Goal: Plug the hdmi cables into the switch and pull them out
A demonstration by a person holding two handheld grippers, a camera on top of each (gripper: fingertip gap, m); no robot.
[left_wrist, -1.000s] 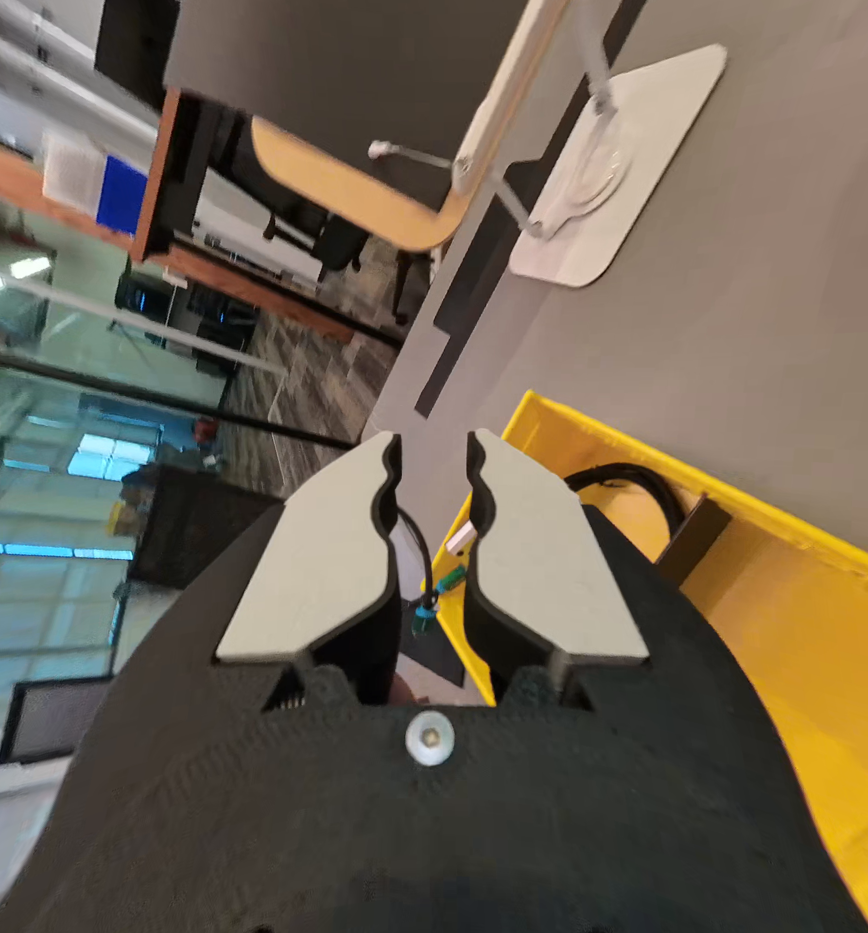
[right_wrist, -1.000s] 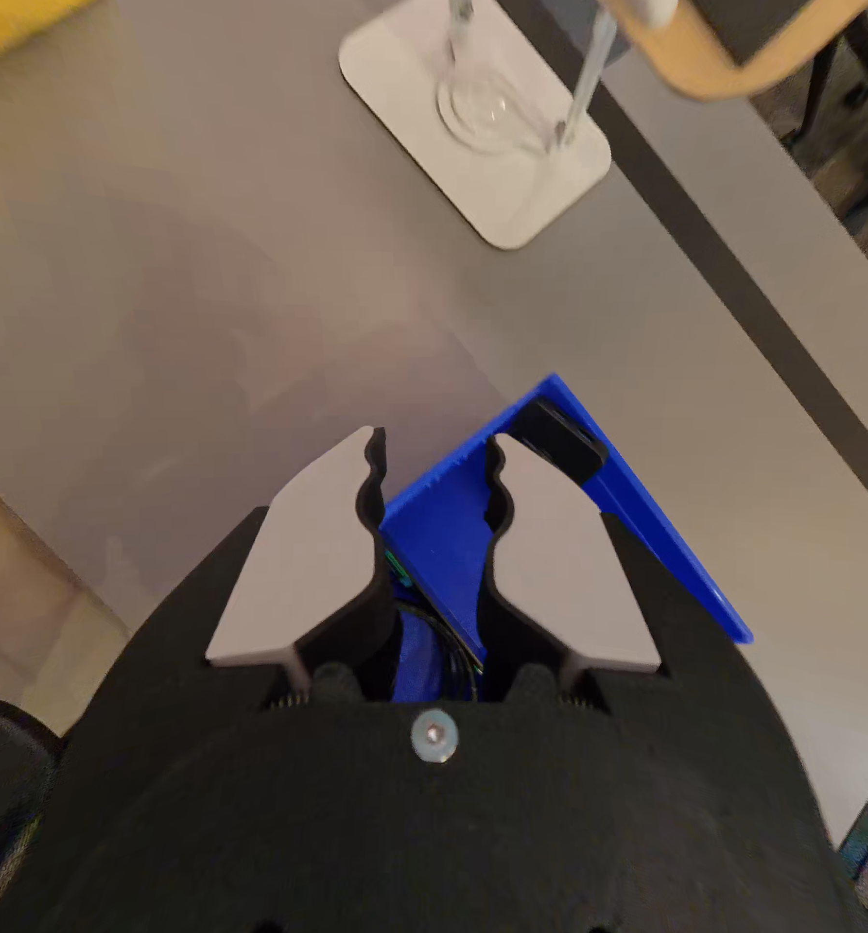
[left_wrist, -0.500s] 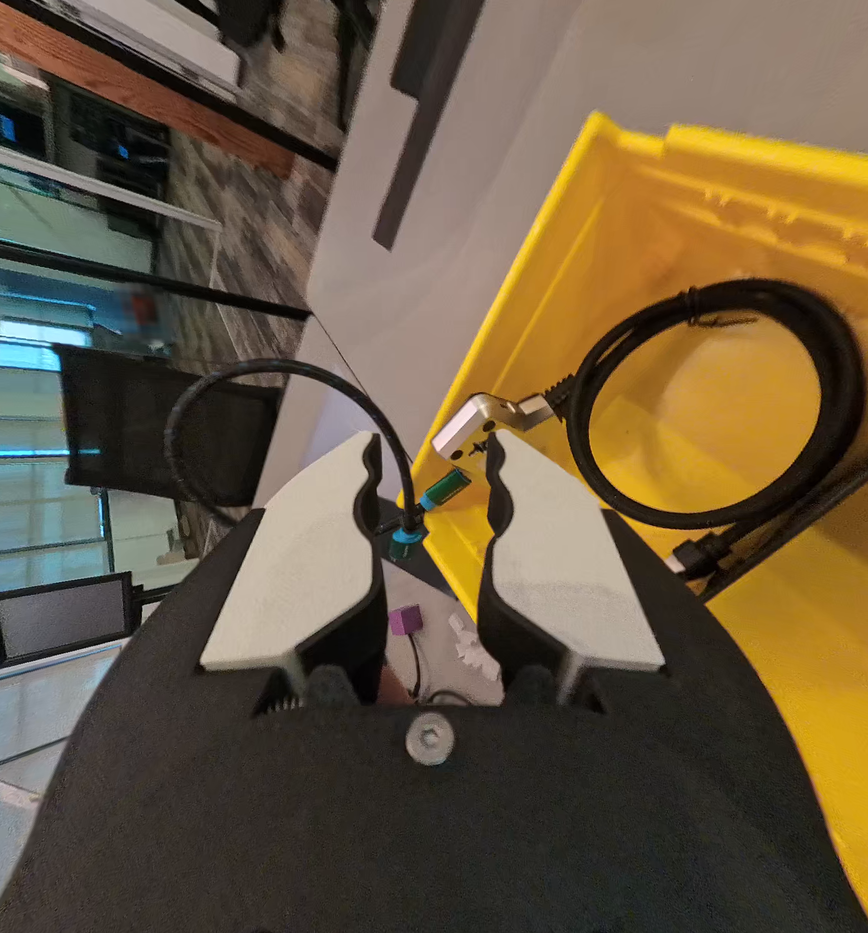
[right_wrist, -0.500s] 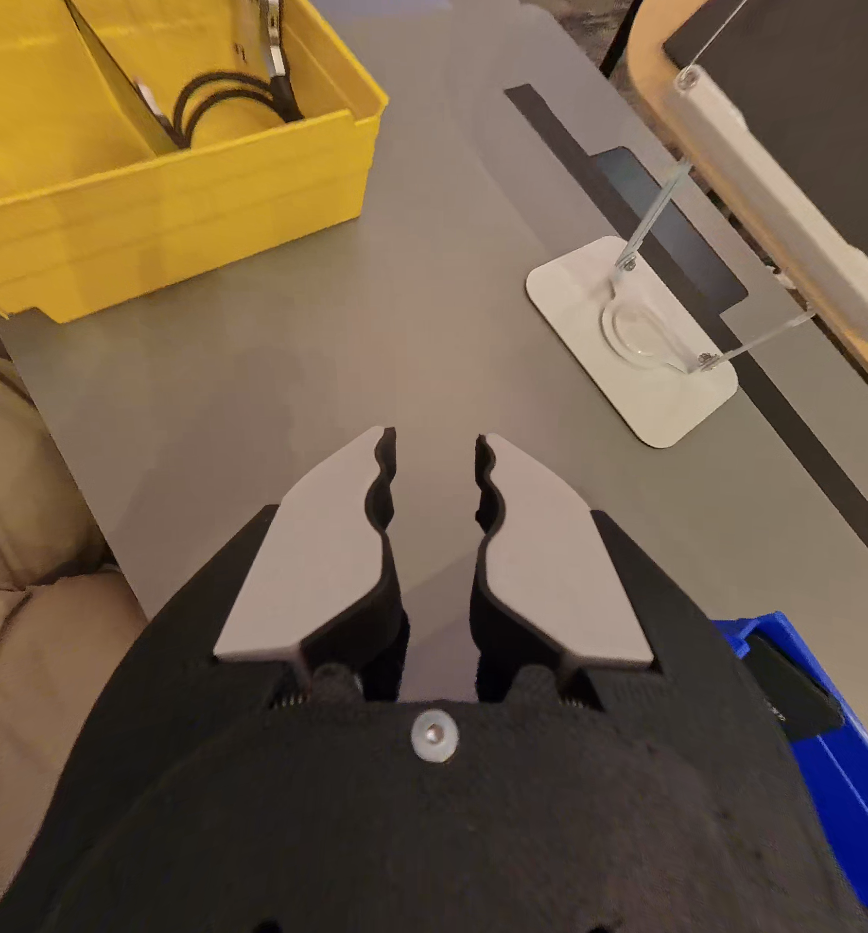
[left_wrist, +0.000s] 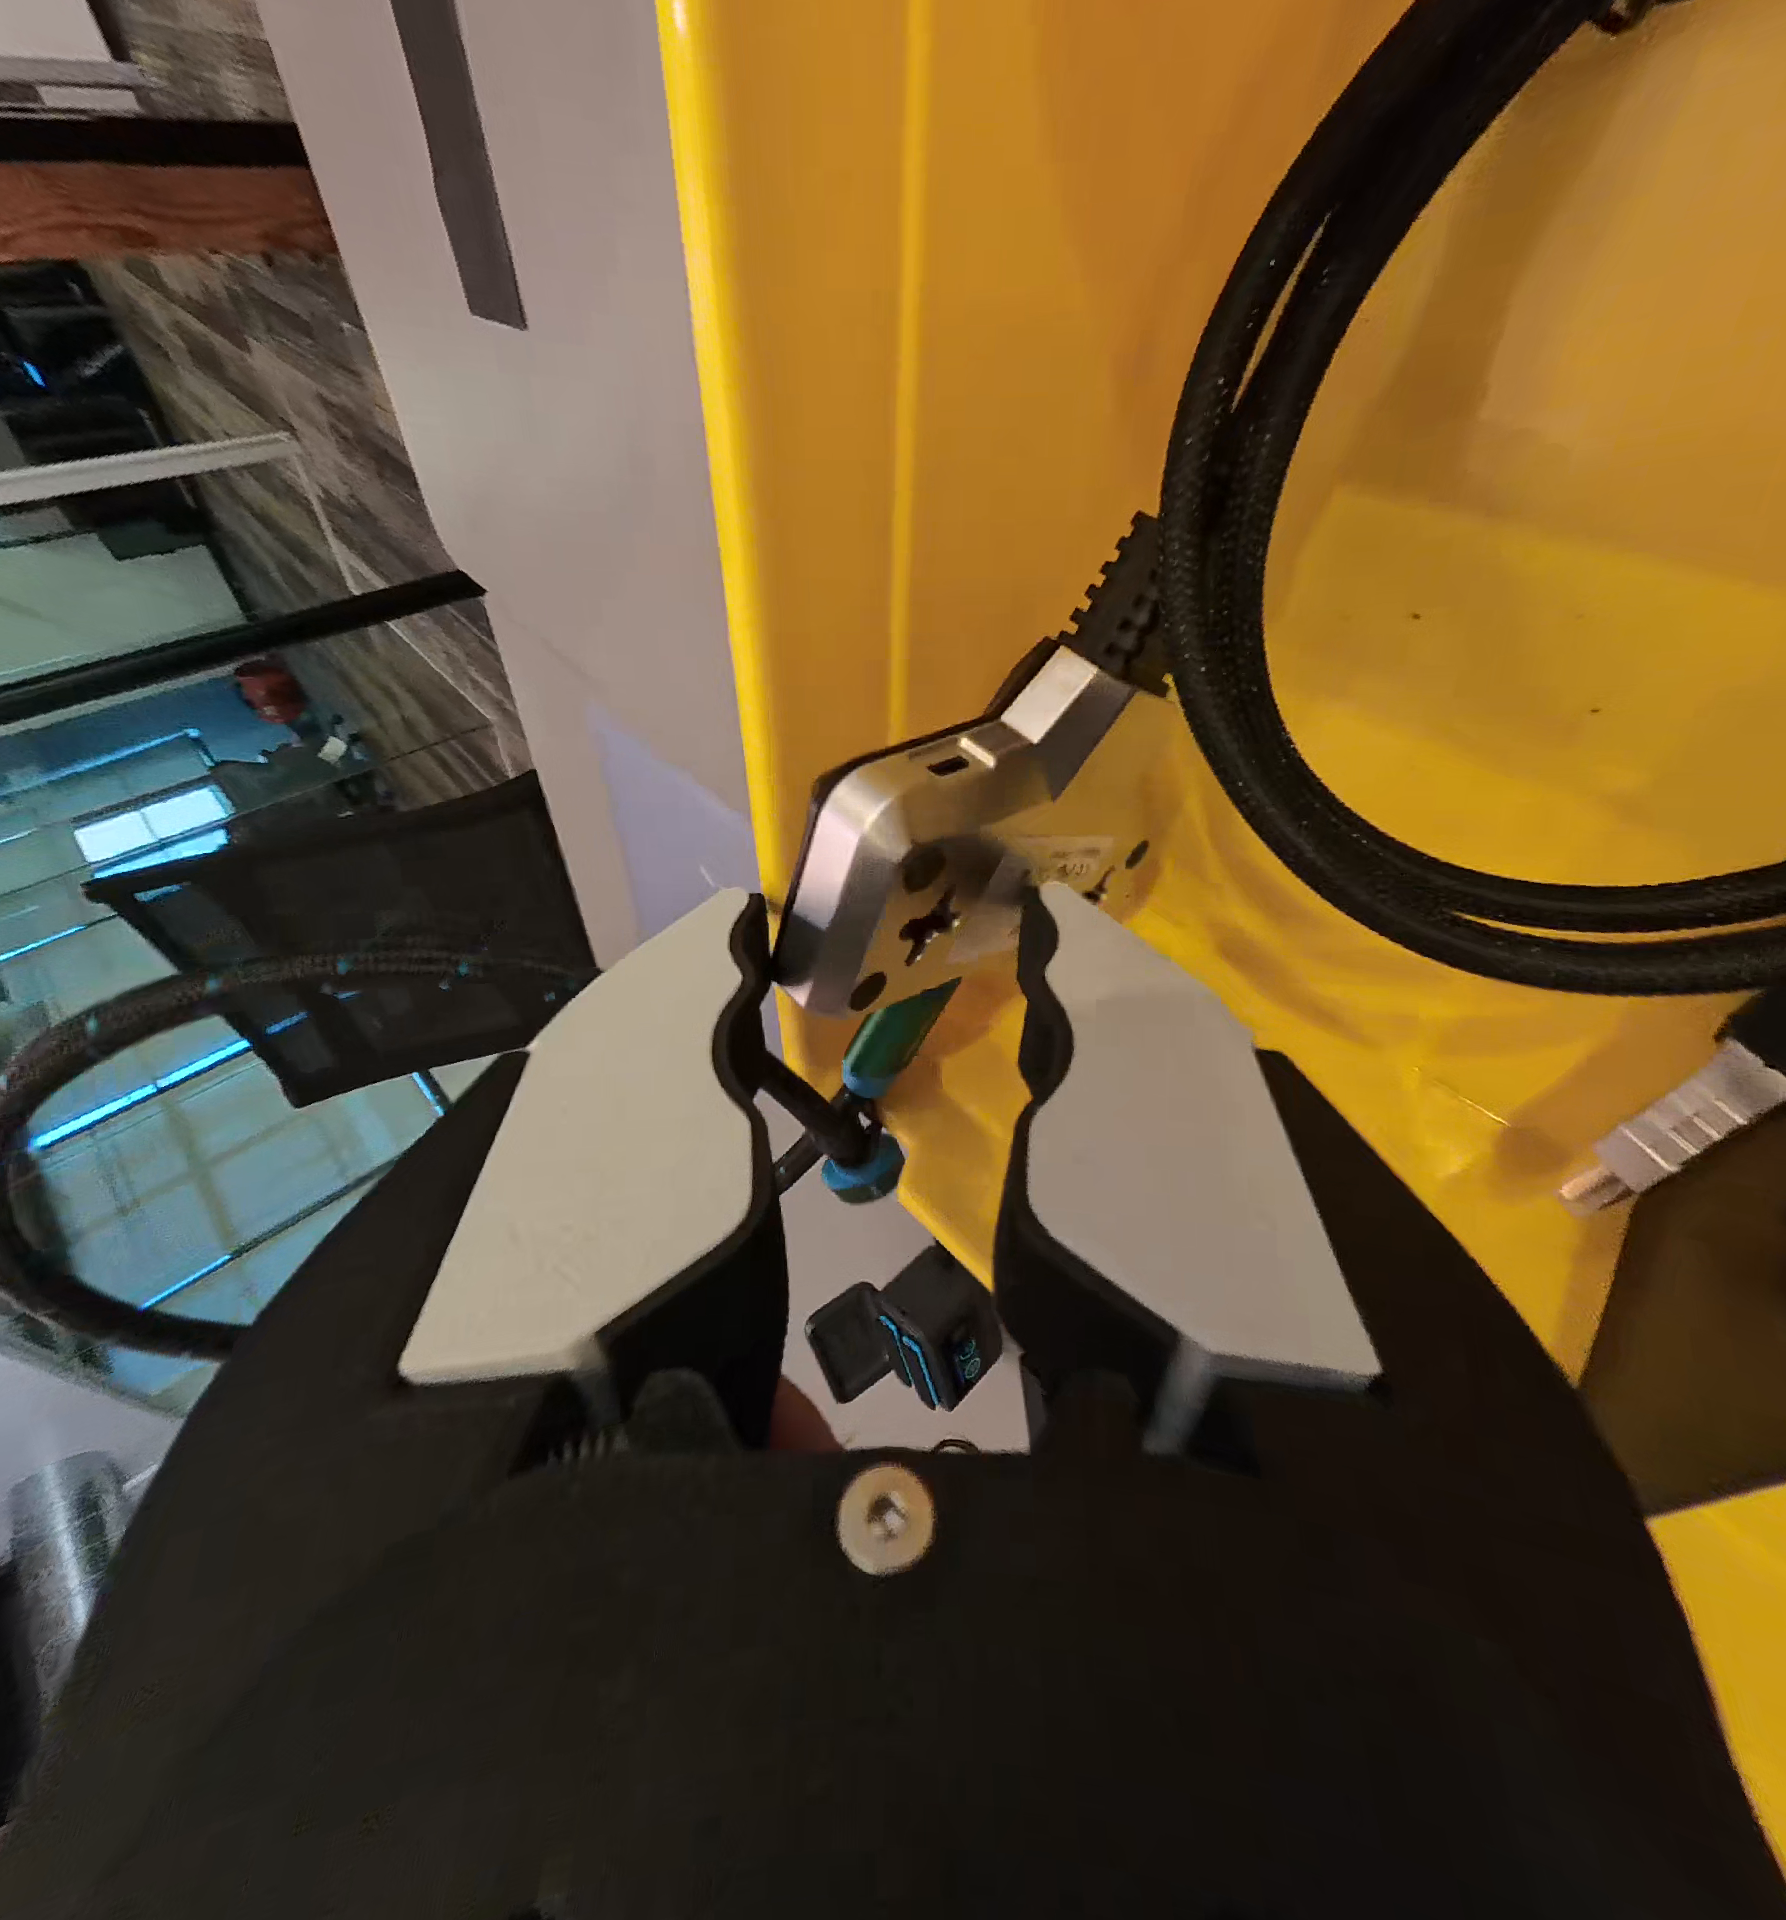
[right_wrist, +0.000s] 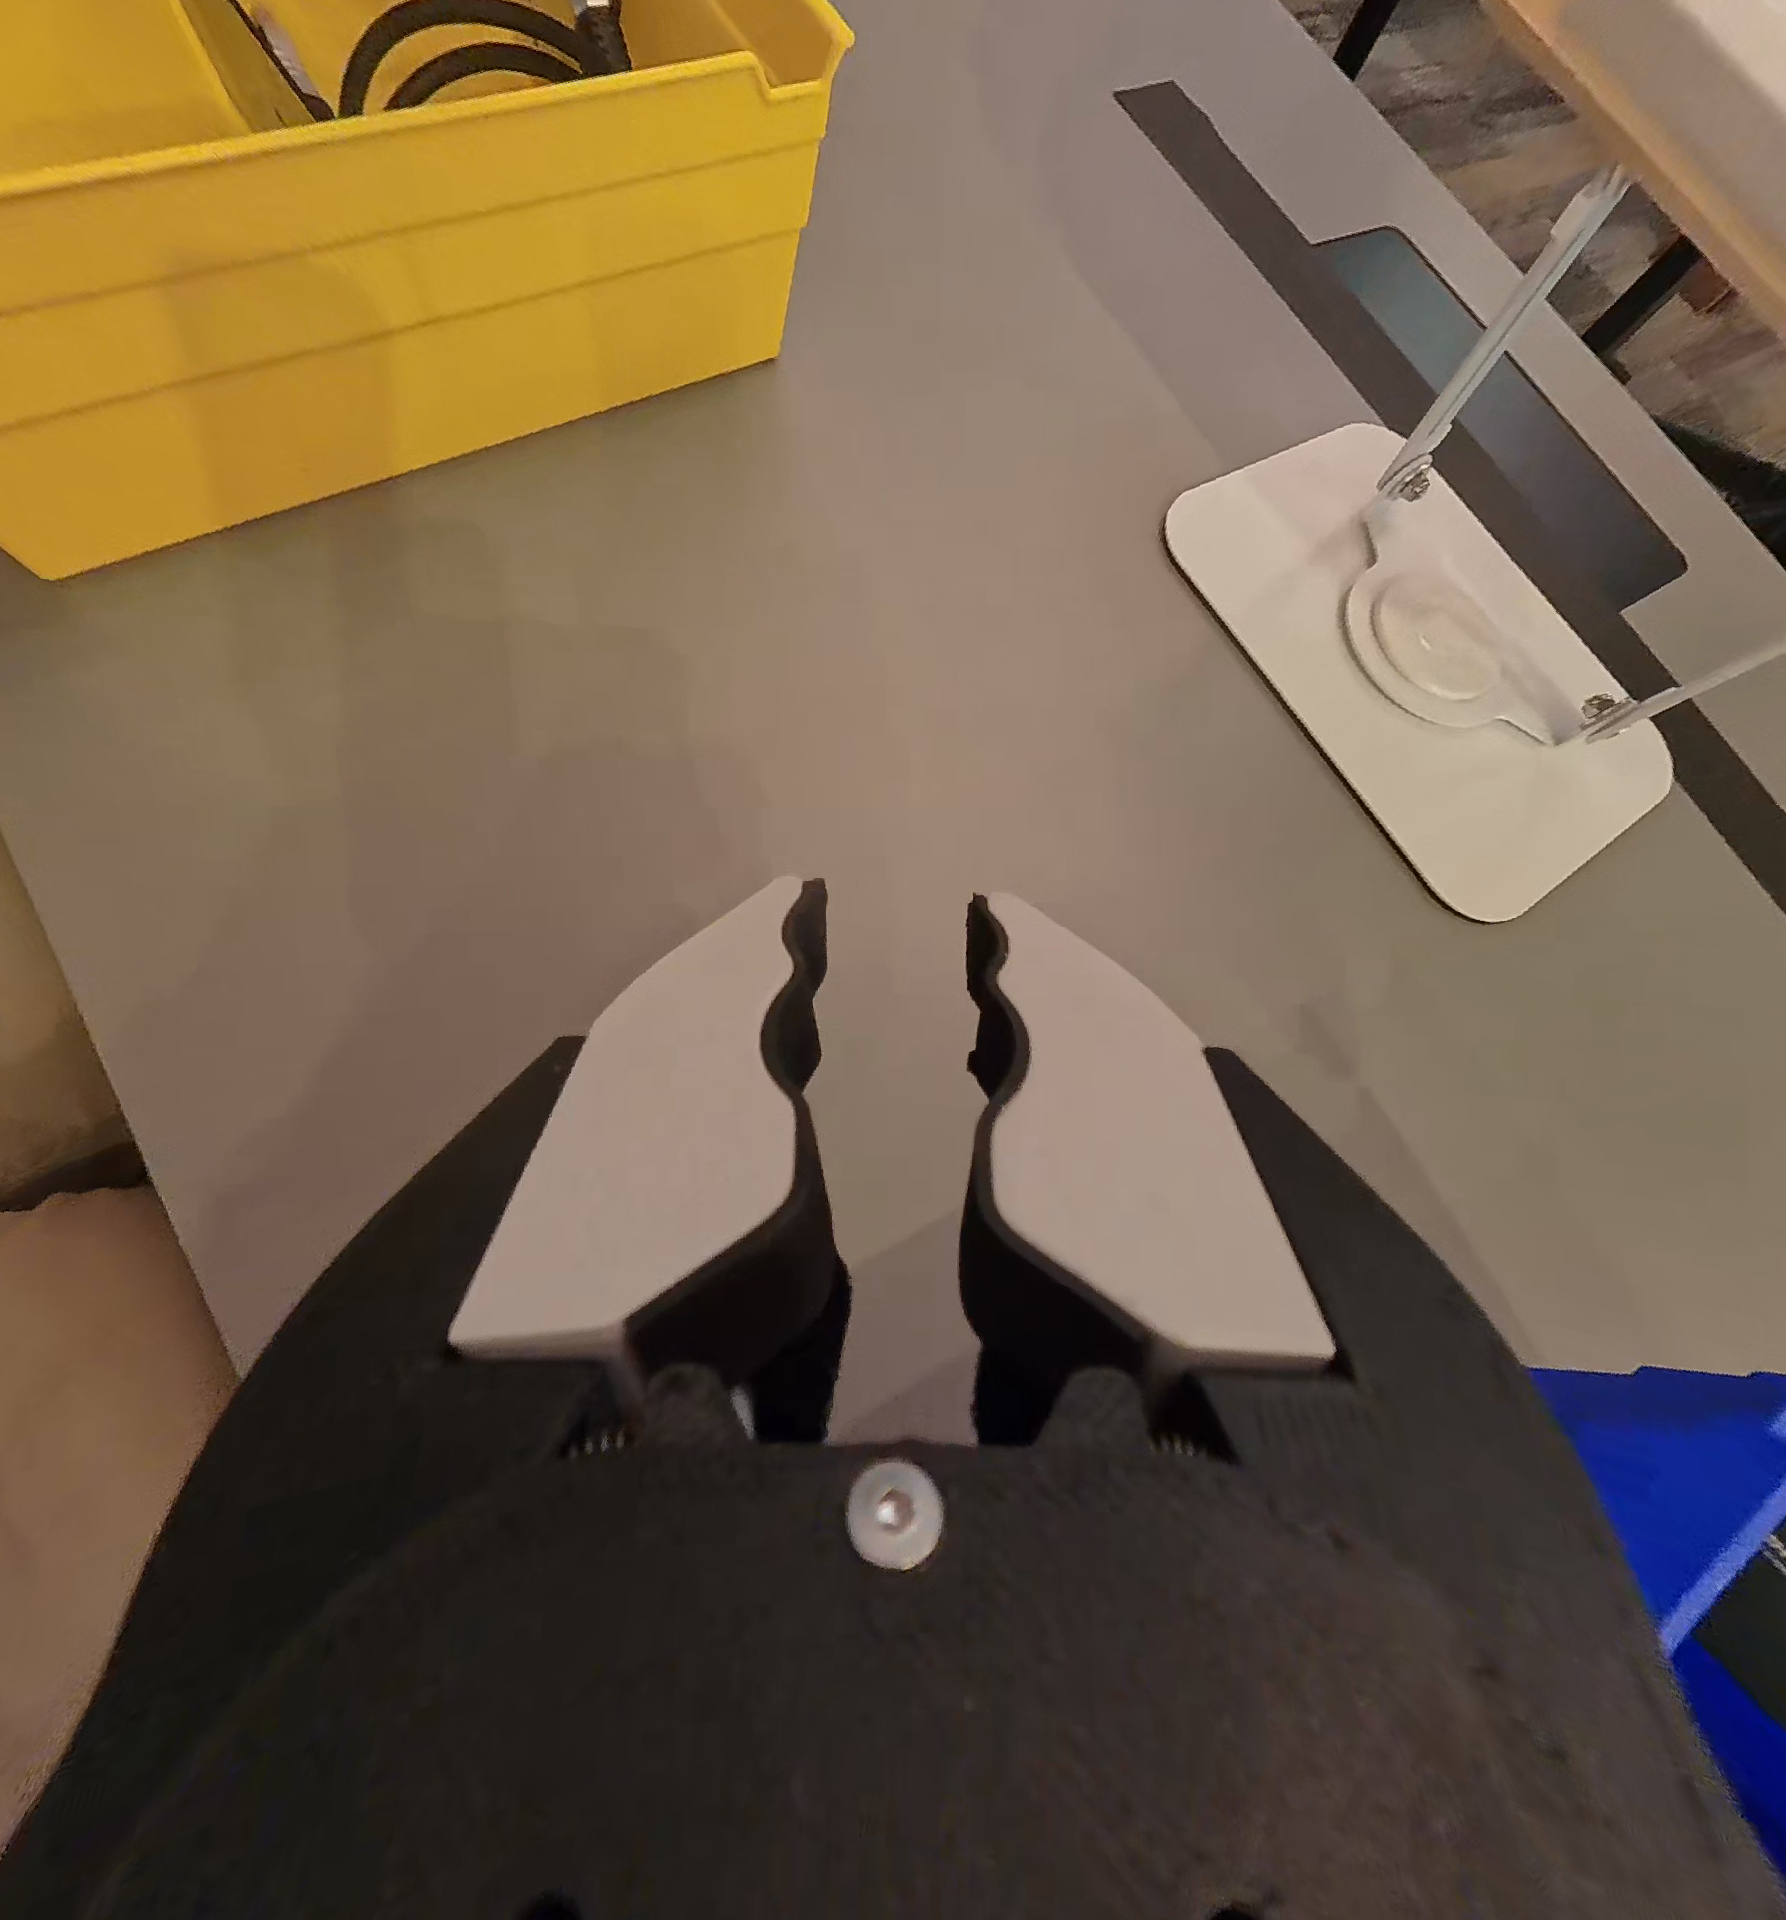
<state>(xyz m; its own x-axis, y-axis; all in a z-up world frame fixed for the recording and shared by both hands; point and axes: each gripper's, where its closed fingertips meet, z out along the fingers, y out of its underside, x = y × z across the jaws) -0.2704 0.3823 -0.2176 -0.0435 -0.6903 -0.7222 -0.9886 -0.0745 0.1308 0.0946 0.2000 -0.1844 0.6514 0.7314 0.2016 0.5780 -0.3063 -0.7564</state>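
Two grippers [left_wrist: 894, 914] [right_wrist: 894, 904] are seen, one yellow bin [right_wrist: 369, 260], one blue bin [right_wrist: 1741, 1455], one white stand [right_wrist: 1388, 665], one silver switch [left_wrist: 910, 862], and one coiled black cable [left_wrist: 1284, 520].

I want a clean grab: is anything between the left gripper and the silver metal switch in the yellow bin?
Nothing visible blocks it. The open left gripper already has its tips either side of the silver metal switch, which leans on the yellow plastic bin wall; the coiled black braided cable lies beyond.
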